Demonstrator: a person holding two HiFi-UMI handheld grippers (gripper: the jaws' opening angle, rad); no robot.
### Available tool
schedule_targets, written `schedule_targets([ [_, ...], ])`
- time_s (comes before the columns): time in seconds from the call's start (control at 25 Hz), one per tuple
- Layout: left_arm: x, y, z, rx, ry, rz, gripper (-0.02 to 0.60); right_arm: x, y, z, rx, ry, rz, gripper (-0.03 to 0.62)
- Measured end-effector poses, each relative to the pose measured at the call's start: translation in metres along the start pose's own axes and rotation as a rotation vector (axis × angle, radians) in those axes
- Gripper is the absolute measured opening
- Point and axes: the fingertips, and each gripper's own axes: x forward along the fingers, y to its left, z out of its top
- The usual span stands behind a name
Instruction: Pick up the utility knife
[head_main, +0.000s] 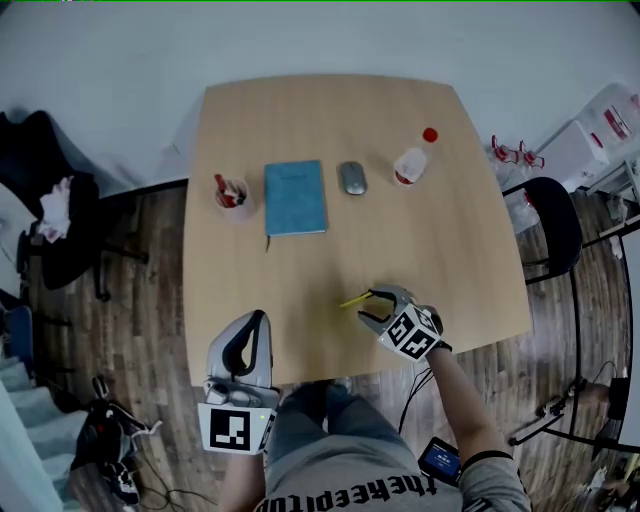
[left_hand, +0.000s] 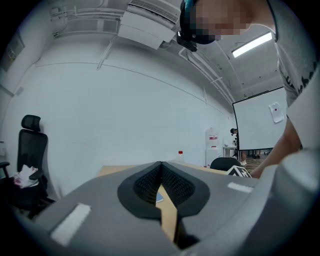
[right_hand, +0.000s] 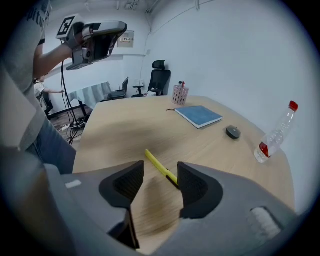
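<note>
**Utility knife**: yellow, lying flat on the tabletop near its front edge, right of centre. **Right tool**: angled down over the knife, jaws spread and pressing nothing, with one end of the knife between them. **Left tool**: jaws closed together on nothing, held level over the front edge near the left corner.

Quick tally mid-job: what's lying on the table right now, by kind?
Utility knife: 1
Notebook: 1
Mouse: 1
Bottle: 1
Pen cup: 1
Total: 5
</note>
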Motion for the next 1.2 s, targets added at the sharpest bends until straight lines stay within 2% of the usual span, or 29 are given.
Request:
schedule_targets([
  [0.28, -0.004, 0.006, -0.003, 0.002, 0.016, 0.042, 0.005, 0.014, -0.009, -0.014, -0.089, 0.084, 0.063, 0.233],
  [0.52, -0.005, 0.006, -0.004, 0.005, 0.017, 0.064, 0.005, 0.022, -0.011, -0.018, -0.097, 0.109, 0.115, 0.235],
  [0.64, -0.005, 0.006, -0.006, -0.001, 0.019, 0.07, 0.005, 0.023, -0.011, -0.02, -0.062, 0.105, 0.145, 0.23],
  [0.84, -0.004, 0.004, -0.005, 0.004, 0.013, 0.074, 0.005, 0.023, -0.005, -0.022, -0.012, 0.088, 0.182, 0.156],
  [1.0, -0.006, 0.005, -0.005, 0.004, 0.017, 0.076, 0.005, 0.024, -0.001, -0.022, 0.058, 0.057, 0.163, 0.132],
  [1.2, -0.006, 0.003, -0.004, 0.008, 0.016, 0.069, 0.005, 0.025, -0.006, -0.024, 0.174, 0.035, 0.098, 0.086],
])
